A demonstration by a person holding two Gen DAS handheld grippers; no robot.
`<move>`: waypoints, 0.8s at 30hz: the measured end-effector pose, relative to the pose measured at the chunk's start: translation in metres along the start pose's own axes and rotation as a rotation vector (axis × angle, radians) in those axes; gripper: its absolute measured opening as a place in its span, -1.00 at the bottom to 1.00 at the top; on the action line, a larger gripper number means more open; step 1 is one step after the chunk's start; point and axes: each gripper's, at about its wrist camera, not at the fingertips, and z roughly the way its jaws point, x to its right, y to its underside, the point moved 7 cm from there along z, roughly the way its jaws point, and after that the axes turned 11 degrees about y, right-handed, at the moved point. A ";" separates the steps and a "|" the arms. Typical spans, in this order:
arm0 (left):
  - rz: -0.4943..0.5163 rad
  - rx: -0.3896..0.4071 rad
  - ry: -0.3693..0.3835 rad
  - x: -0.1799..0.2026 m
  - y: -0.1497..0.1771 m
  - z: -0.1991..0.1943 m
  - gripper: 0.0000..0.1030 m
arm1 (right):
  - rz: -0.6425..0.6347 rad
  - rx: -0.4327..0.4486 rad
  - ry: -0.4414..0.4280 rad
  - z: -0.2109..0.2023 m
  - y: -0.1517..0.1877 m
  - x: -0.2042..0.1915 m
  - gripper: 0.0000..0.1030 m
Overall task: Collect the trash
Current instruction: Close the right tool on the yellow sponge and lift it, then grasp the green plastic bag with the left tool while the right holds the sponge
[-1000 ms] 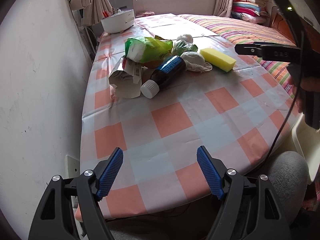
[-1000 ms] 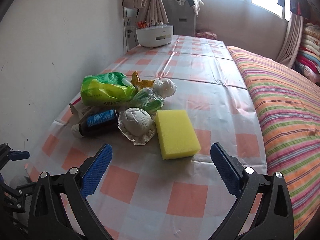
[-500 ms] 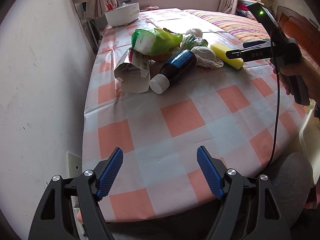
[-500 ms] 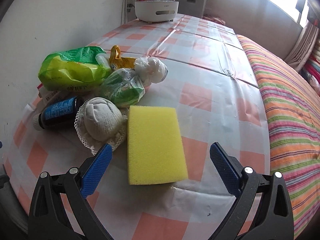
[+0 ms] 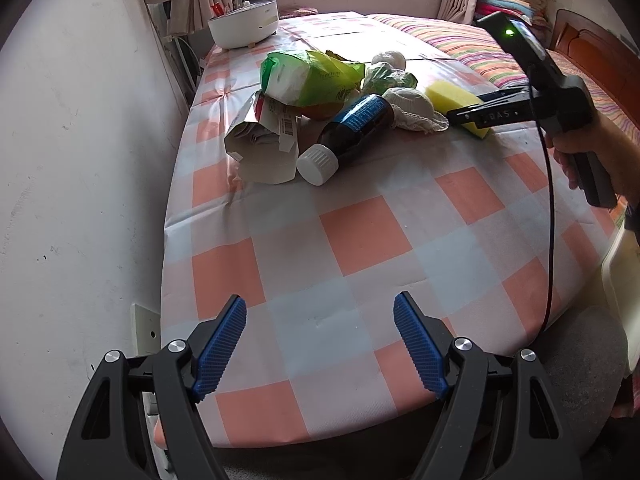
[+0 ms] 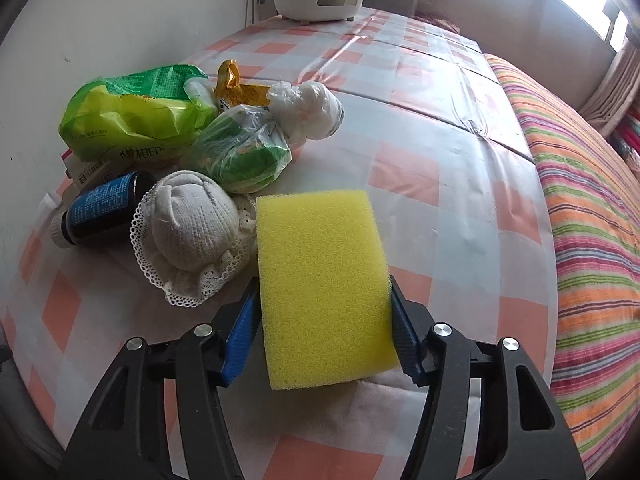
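A yellow sponge (image 6: 324, 280) lies on the checked tablecloth (image 6: 440, 184). My right gripper (image 6: 322, 300) is closing on it, and both blue pads touch its long sides. In the left wrist view the same sponge (image 5: 452, 98) shows behind the right gripper (image 5: 480, 114), held by a hand (image 5: 580, 148). Beside it sits a trash pile: a lace cloth ball (image 6: 192, 236), a dark bottle (image 6: 100, 208), a green bag (image 6: 132, 128), a clear bag (image 6: 244, 148), a white knotted bag (image 6: 308, 112) and a paper carton (image 5: 264, 144). My left gripper (image 5: 320, 312) hangs open over the table's near edge.
A white round container (image 5: 244, 26) stands at the far end of the table. A wall (image 5: 80, 160) runs along the left side. Striped bedding (image 6: 592, 200) borders the right side. A grey cushion (image 5: 580, 360) sits below the table's near right corner.
My right gripper came down and forward over the yellow sponge, and its jaws narrowed from wide open onto the sponge's sides. The left gripper stayed where it was.
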 end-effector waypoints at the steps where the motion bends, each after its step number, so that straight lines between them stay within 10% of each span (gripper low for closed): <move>1: -0.009 0.005 0.004 -0.001 -0.001 -0.001 0.44 | 0.019 0.016 -0.015 -0.009 0.001 0.001 0.12; 10: -0.090 0.101 0.106 -0.011 -0.051 -0.013 0.44 | 0.165 0.225 -0.134 -0.118 0.020 -0.014 0.12; 17: -0.366 0.174 0.357 -0.034 -0.127 -0.008 0.44 | 0.266 0.317 -0.249 -0.174 0.049 -0.034 0.14; 24: -0.532 0.135 0.385 -0.053 -0.182 0.032 0.44 | 0.334 0.334 -0.291 -0.189 0.072 -0.030 0.14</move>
